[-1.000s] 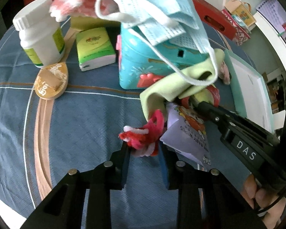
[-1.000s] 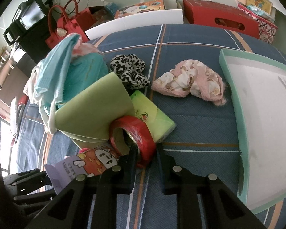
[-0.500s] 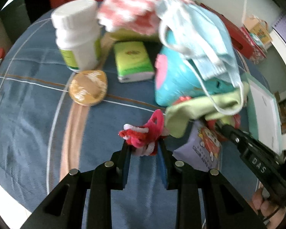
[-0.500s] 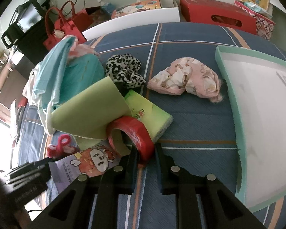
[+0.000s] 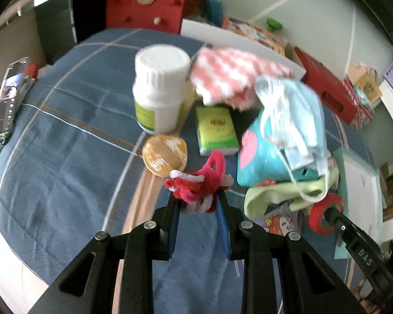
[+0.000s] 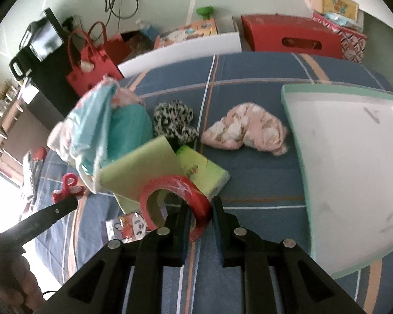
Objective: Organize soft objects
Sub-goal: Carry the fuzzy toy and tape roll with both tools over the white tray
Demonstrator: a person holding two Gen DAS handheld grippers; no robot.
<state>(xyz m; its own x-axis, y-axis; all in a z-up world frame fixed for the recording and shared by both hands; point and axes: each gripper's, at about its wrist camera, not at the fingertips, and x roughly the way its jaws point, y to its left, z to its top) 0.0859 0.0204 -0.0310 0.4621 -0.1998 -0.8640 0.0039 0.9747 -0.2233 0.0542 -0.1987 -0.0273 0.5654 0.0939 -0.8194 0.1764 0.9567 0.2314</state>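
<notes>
My left gripper (image 5: 197, 201) is shut on a bundle of red, pink and white pipe cleaners (image 5: 196, 180), held above the blue cloth. My right gripper (image 6: 199, 206) is shut on the rim of a red tape roll (image 6: 175, 198), lifted beside a light green cloth (image 6: 141, 172). A pink patterned cloth (image 6: 246, 130) and a leopard scrunchie (image 6: 174, 120) lie on the table. Blue face masks (image 5: 293, 115) drape over a teal box (image 5: 259, 157), with a pink-and-white checked cloth (image 5: 233, 76) behind it.
A white tray with a teal rim (image 6: 296, 120) lies at the right. A white pill bottle (image 5: 159, 89), a round gold-wrapped item (image 5: 165, 154), green tissue packs (image 5: 216, 130) and a wipes packet (image 6: 129, 225) crowd the middle. Red bags and boxes stand beyond the table.
My left gripper has carried the pipe cleaners up and away to the left of the pile. My right gripper has lifted the tape roll slightly off the cloth.
</notes>
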